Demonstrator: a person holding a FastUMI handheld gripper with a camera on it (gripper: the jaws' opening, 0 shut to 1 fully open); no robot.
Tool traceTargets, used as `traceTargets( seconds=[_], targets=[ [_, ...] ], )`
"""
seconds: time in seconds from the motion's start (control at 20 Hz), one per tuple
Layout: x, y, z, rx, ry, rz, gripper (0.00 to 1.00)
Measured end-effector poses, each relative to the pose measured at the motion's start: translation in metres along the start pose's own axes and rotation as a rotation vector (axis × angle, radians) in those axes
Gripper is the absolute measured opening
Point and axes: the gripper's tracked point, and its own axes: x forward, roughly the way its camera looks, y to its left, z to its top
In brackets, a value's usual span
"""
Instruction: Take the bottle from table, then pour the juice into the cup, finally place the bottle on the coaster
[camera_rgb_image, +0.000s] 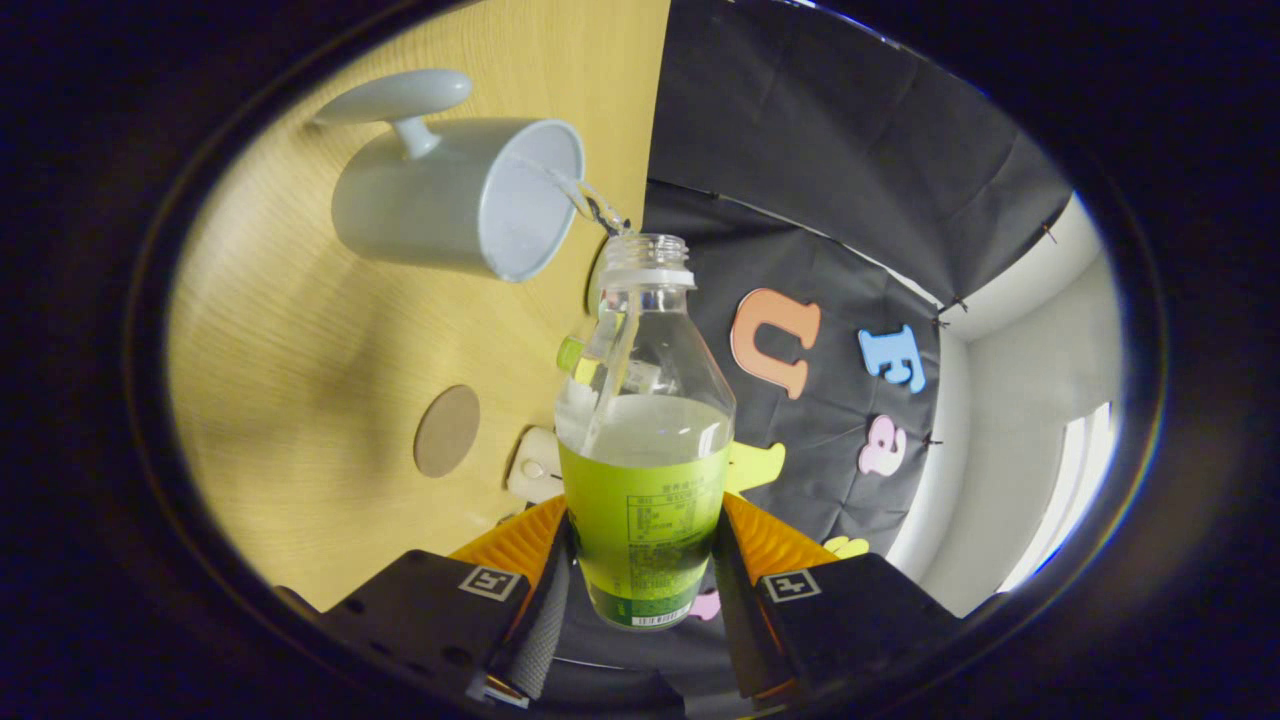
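You've got the gripper clamped on the clear plastic bottle with a green label, tipped and streaming into the pale grey mug. Tilt further and you'll probably overshoot the rim onto the wooden table.

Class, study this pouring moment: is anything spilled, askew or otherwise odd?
Nothing stands out. The gripper is shut on the tilted bottle, and the clear stream from its mouth runs into the cup. No spill shows on the table; the coaster lies flat.
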Motion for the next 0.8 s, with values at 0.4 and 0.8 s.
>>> traceTargets(
  seconds=[0.4,0.8],
  targets=[
    [0.003,-0.008,0.001,-0.056,-0.002,-0.026,0.73],
    [0.003,-0.016,0.003,-0.109,-0.005,-0.039,0.73]
  ],
)
